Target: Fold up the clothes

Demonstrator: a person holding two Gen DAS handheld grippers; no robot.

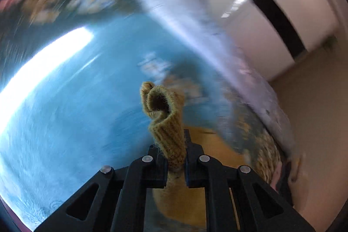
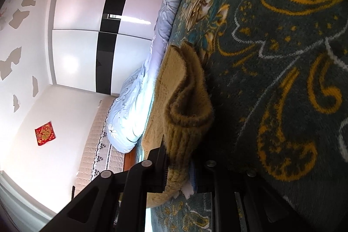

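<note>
Left gripper (image 1: 174, 158) clamps a ribbed hem of the mustard knit sweater (image 1: 165, 129); right gripper (image 2: 180, 169) pinches another ribbed edge (image 2: 187, 123). Two-corner hold, probably to carry one edge over for a fold. Sweater hangs just above the patterned blanket (image 2: 282, 79) on the bed. Left view badly motion-blurred; garment body hidden below both grippers, so fold stage undetermined.

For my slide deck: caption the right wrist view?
Right gripper clamps a mustard knit garment over a patterned blanket.
</note>
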